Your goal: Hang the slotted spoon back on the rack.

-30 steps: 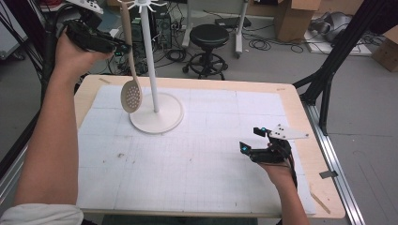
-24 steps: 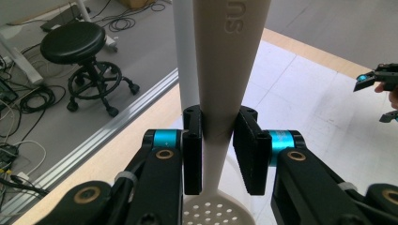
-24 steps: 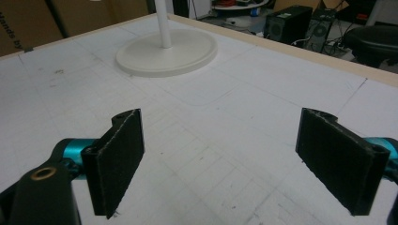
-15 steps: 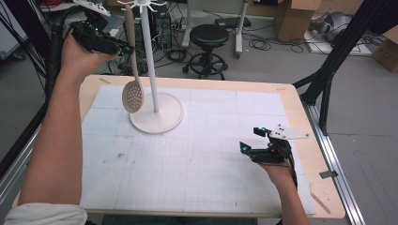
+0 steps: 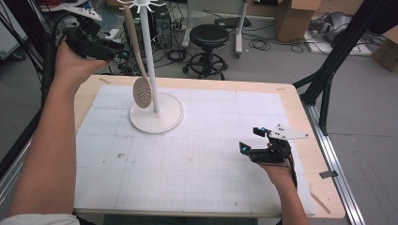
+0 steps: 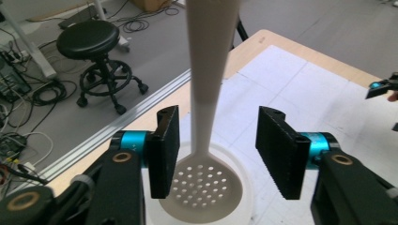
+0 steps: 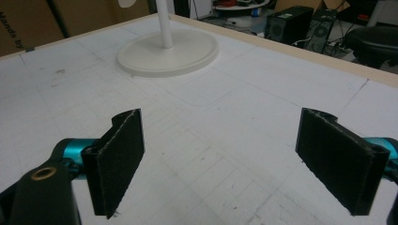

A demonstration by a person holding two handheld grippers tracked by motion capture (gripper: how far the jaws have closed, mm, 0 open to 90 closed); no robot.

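While the right gripper (image 5: 251, 140) idles open on the worktop (image 5: 211, 183), we list the slotted spoon (image 6: 204, 117) hanging upright between the left gripper's (image 6: 218, 150) released jaws.

Slotted spoon (image 5: 141, 92) hanging on white stand (image 5: 156, 112)

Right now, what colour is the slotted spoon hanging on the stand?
Cream, about the stand's own shade; the slotted spoon shows best in the left gripper view.
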